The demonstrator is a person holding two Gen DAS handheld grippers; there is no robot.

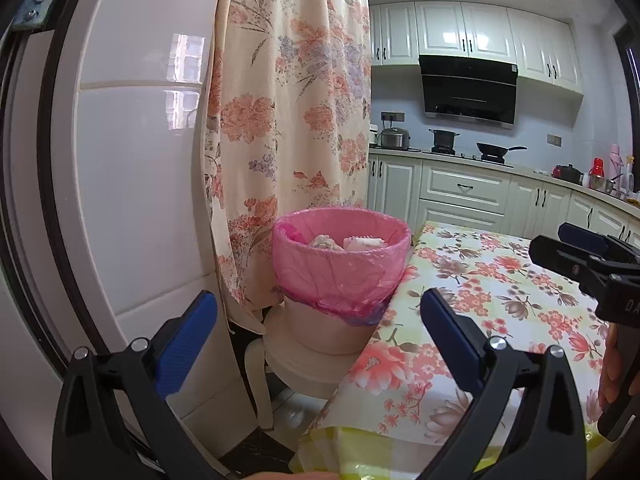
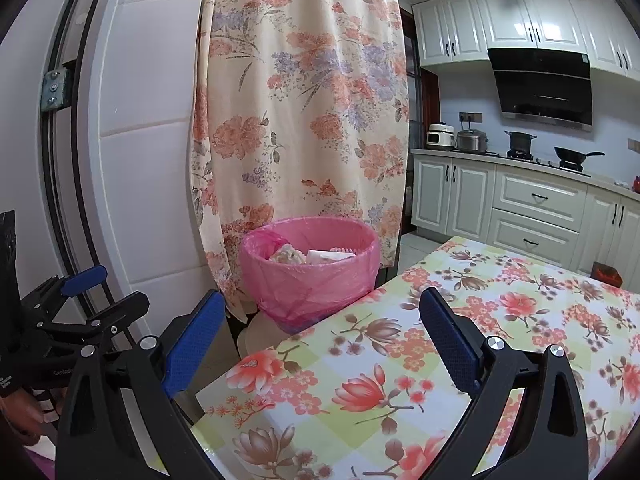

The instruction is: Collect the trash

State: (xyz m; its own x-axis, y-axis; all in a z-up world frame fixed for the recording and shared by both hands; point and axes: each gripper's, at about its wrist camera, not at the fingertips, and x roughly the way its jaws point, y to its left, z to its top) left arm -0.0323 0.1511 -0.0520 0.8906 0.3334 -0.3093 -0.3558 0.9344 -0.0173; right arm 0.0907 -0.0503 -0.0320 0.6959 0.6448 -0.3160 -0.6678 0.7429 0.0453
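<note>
The trash bin (image 1: 340, 280), lined with a pink bag (image 1: 344, 268), stood on a pale stool (image 1: 296, 360) just beside the table corner, crumpled papers (image 2: 288, 255) inside. Both the left gripper (image 1: 320, 340) and right gripper (image 2: 322, 340) were spread, holding nothing. A floral tablecloth (image 2: 400, 360) covered the table; a floral curtain (image 1: 288, 120) hung behind, white kitchen cabinets (image 1: 460, 188) beyond.

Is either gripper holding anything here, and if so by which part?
Nothing is held. The left gripper and right gripper are both open, with nothing between their fingers.
</note>
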